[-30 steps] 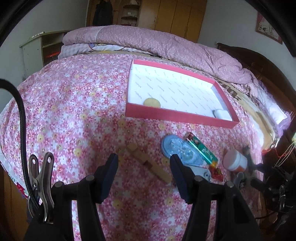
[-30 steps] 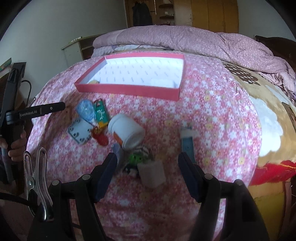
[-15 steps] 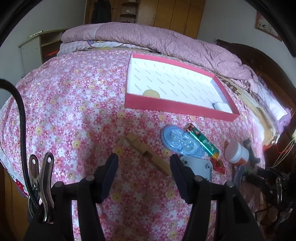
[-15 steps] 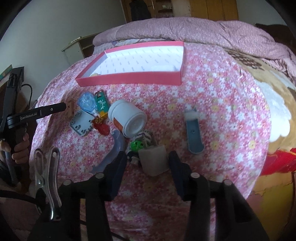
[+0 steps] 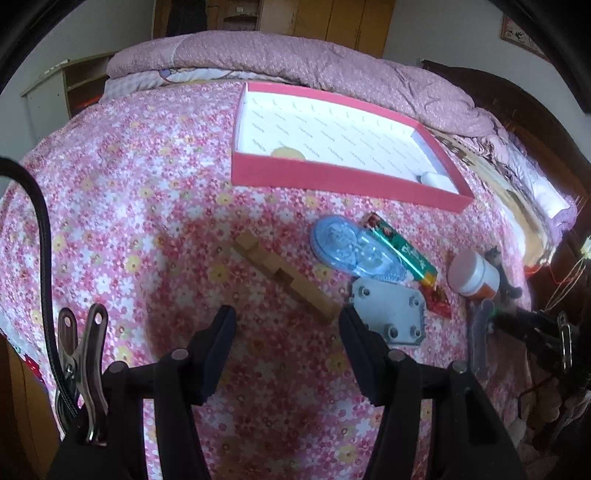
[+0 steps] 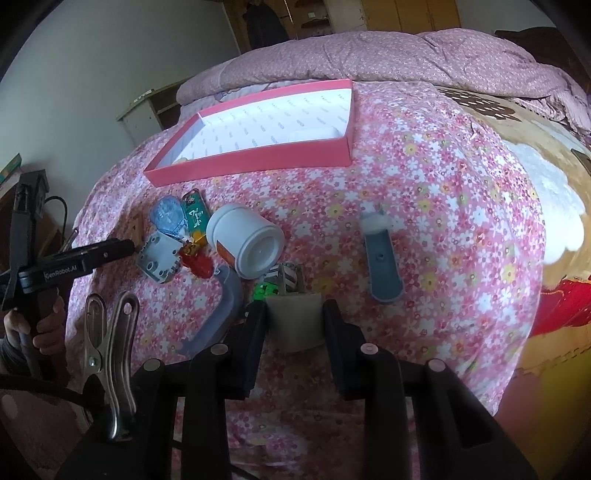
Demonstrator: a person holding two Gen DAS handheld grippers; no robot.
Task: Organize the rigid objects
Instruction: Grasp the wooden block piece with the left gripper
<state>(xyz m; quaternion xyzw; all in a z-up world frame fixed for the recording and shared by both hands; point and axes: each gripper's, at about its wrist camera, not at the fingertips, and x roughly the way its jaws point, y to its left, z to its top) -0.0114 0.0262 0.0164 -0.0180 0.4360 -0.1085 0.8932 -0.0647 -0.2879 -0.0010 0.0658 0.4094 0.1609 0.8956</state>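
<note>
Nearby, white jar (image 6: pixel 245 242), grey plate (image 6: pixel 159 258).

A rolled quilt (image 5: pixel 295 55) lies at the bed's (image 5: pixel 147 184) far end; a cupboard (image 5: pixel 55 99) stands beside, wardrobes (image 5: pixel 351 18) behind.

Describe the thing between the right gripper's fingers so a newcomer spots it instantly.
Start at the pink tray on the floral bedspread, then come down past the white jar. The pale grey block lies nearest the camera, pinched by the right gripper, which has just been closing.
</note>
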